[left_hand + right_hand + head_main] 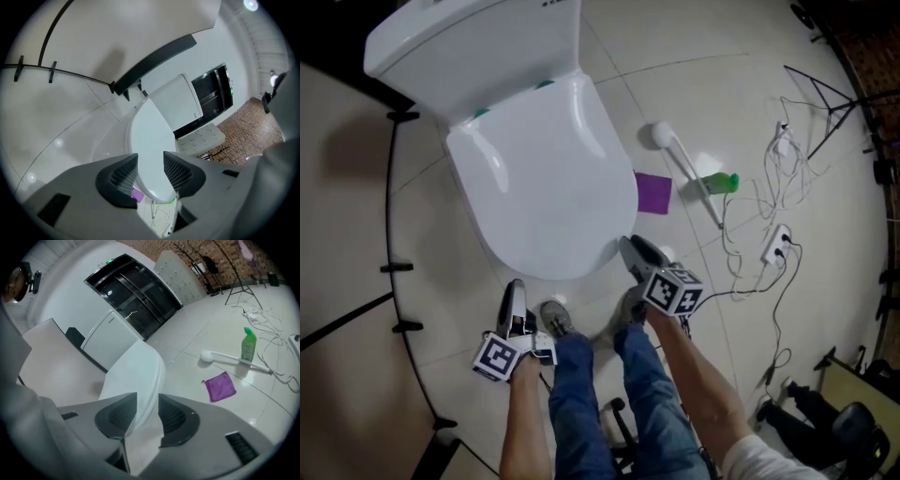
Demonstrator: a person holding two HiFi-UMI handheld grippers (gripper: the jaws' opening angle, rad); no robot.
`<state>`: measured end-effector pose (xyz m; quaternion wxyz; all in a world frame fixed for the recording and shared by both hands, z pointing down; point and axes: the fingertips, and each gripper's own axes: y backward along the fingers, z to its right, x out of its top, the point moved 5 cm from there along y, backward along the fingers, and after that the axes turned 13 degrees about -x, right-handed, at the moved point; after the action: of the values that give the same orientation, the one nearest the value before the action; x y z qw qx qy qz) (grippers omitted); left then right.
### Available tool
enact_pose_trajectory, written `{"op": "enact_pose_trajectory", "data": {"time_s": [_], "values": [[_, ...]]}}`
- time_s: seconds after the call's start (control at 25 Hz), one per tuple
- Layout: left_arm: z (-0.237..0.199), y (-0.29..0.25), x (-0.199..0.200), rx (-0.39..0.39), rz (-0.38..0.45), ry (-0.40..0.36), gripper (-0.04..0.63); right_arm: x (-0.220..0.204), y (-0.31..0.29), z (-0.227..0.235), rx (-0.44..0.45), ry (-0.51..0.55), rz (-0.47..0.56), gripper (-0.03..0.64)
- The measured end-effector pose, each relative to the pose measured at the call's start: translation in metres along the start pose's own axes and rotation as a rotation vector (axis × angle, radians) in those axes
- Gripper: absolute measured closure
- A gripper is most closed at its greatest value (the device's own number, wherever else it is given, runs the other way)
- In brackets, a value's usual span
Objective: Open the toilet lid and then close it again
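The white toilet stands with its lid (544, 178) down flat over the bowl, the tank (469, 42) behind it. My left gripper (517, 289) hangs at the bowl's front left, short of the rim. In the left gripper view its jaws (150, 161) stand open and the lid (150, 136) shows beyond the gap, untouched. My right gripper (628, 246) is at the lid's front right edge. In the right gripper view its jaws (147, 401) stand narrowly apart with the lid's rim (136, 376) in line with the gap; no pad visibly presses on it.
On the tiles right of the toilet lie a purple cloth (653, 192), a white toilet brush (684, 159) and a green bottle (717, 183). A power strip with cables (776, 246) and a stand (825, 103) are farther right. The person's legs (581, 375) face the bowl.
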<state>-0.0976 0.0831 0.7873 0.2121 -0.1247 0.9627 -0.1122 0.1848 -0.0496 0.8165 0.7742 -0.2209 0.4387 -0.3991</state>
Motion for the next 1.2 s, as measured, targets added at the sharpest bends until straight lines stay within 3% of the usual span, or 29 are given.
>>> {"op": "enact_pose_trajectory", "data": {"time_s": [0.16, 0.32, 0.48, 0.76, 1.0, 1.2], "values": [[-0.001, -0.009, 0.000, -0.009, 0.011, 0.004, 0.431, 0.001, -0.004, -0.001, 0.012, -0.035, 0.001, 0.503], [-0.010, -0.007, -0.005, 0.045, 0.024, 0.024, 0.431, 0.006, -0.002, 0.004, 0.012, -0.107, -0.004, 0.548], [-0.009, -0.017, -0.011, 0.002, 0.042, 0.048, 0.431, 0.013, 0.003, 0.005, 0.030, -0.179, -0.025, 0.569], [0.005, -0.022, -0.012, -0.061, 0.076, 0.081, 0.431, 0.025, 0.017, -0.001, 0.058, -0.192, -0.041, 0.584], [0.011, -0.011, -0.007, 0.007, 0.098, 0.116, 0.431, 0.031, 0.027, -0.004, 0.047, -0.179, -0.055, 0.584], [0.009, -0.022, -0.007, -0.042, 0.069, 0.165, 0.432, 0.034, 0.029, -0.004, 0.050, -0.180, -0.076, 0.584]]}}
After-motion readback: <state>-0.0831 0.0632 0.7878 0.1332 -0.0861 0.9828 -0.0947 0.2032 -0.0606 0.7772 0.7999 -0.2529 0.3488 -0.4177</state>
